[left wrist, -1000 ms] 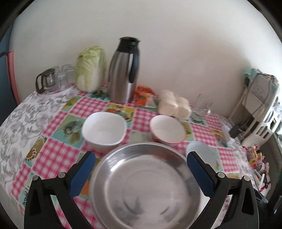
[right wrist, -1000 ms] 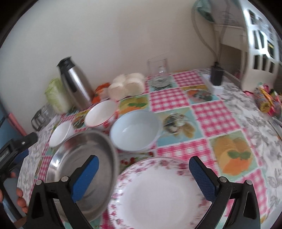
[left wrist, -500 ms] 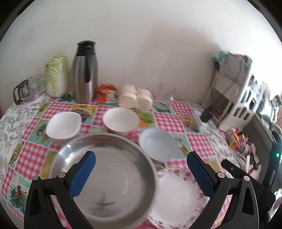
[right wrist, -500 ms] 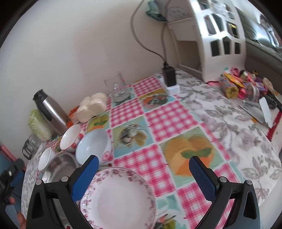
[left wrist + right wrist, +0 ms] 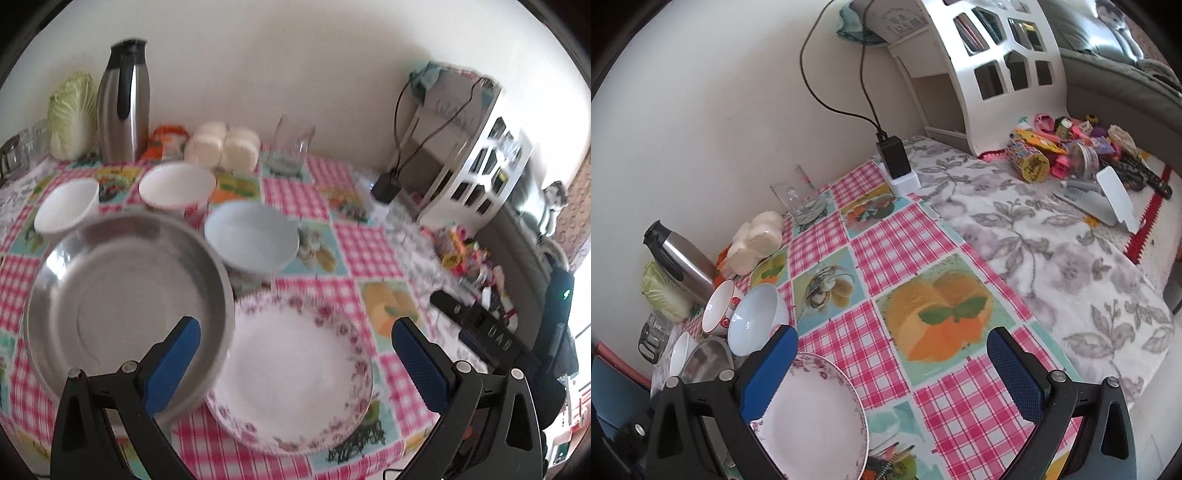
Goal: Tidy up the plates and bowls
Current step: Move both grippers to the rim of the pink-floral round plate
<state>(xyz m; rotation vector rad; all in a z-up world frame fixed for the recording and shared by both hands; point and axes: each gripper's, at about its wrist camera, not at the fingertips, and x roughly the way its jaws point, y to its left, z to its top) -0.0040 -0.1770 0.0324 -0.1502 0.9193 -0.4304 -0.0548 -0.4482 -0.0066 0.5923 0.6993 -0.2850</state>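
Our left claw hangs spread and empty over the plate, the steel pan just left; our right claw, equally spread, has that plate at its left finger. Bowls wait ahead, likely for stacking.

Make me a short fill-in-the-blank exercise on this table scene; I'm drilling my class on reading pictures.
1. The floral plate lies directly to the right of the ____ pan.
2. Both the left tongs and the right tongs are ____, holding nothing.
3. The number of bowls standing behind the pan and the plate is ____.
4. The thermos stands beside a ____.

Missing words: steel; open; three; cabbage
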